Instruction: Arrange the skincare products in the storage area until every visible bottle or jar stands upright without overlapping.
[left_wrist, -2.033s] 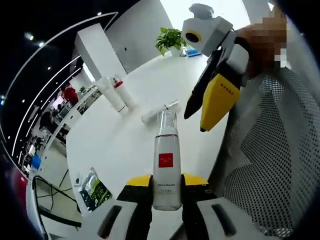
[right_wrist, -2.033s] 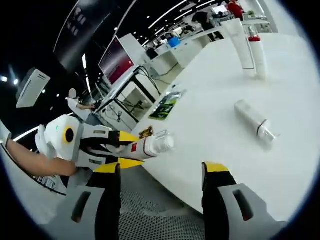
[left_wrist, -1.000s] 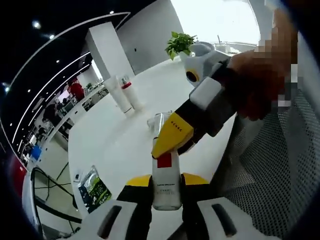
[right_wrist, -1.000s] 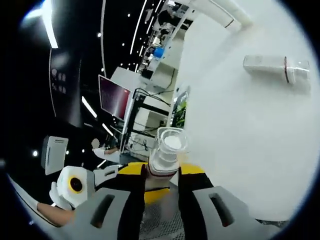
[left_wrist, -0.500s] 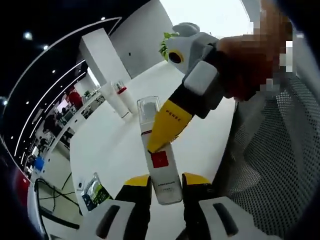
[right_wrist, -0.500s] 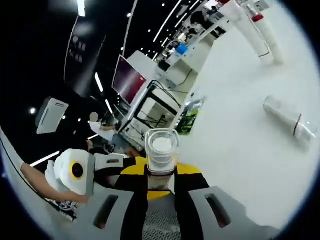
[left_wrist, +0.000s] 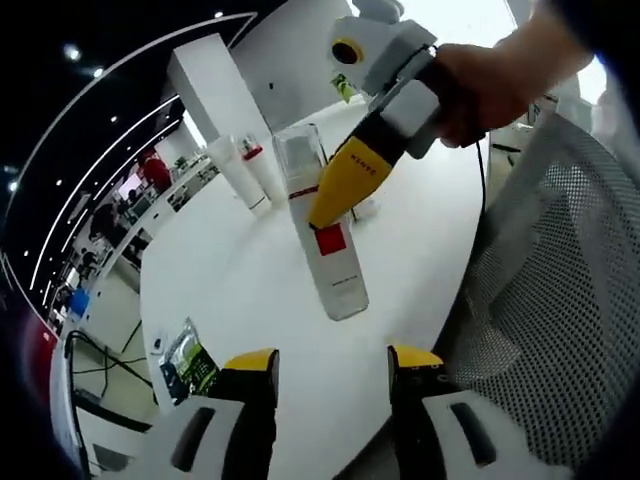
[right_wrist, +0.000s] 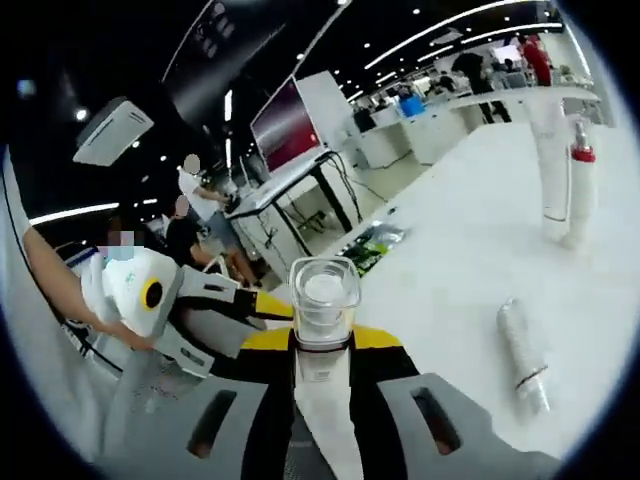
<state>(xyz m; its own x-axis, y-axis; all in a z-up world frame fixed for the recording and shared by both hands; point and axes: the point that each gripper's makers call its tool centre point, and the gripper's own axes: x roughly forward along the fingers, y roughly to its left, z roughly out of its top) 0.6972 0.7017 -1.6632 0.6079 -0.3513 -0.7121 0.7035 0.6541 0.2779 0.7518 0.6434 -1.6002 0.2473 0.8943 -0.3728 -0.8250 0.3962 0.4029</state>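
White bottle clamped in right gripper, above table edge | left gripper spread, holding nothing

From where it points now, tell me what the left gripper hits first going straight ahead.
Probably the red-label bottle that the right gripper holds above the white table; the open left gripper aims at its base, though depth is unclear.

In the right gripper view, the white bottle was cut off at 6 o'clock, its lower part hidden between the fingers. In the left gripper view, the words under the bottle's red label were too small to read, and the small packet at 8 o'clock was blurred.
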